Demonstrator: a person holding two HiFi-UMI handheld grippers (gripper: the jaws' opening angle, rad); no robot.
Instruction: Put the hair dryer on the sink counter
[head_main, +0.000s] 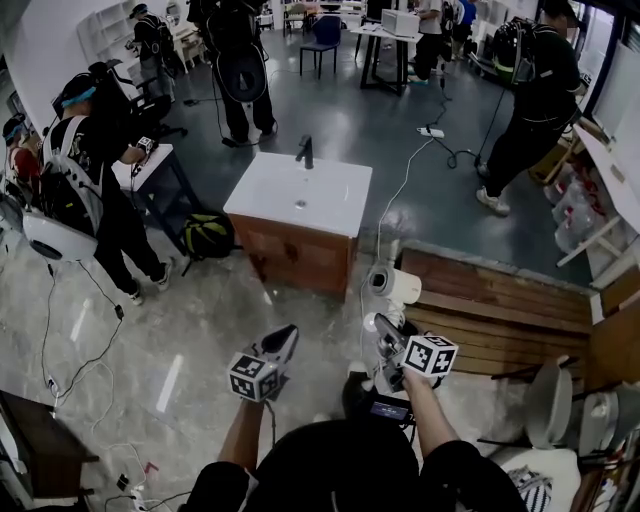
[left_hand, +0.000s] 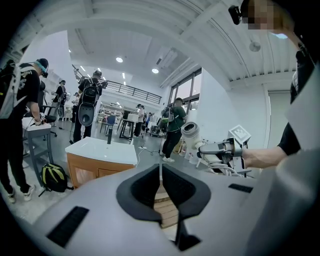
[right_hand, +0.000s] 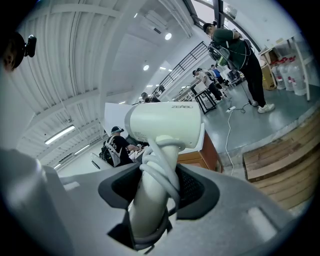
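Observation:
A white hair dryer with its cord wound round the handle stands upright in my right gripper, whose jaws are shut on the handle. In the head view the hair dryer shows above my right gripper, right of the sink counter. The counter is a white basin top with a black tap on a brown wooden cabinet. My left gripper hangs in the air with its jaws closed and nothing between them. In the left gripper view the sink counter lies ahead to the left and the hair dryer to the right.
Several people with backpacks stand around; one is close to the counter's left at a small table. A yellow-black bag lies by the cabinet. A raised wooden platform is at the right. Cables run over the floor.

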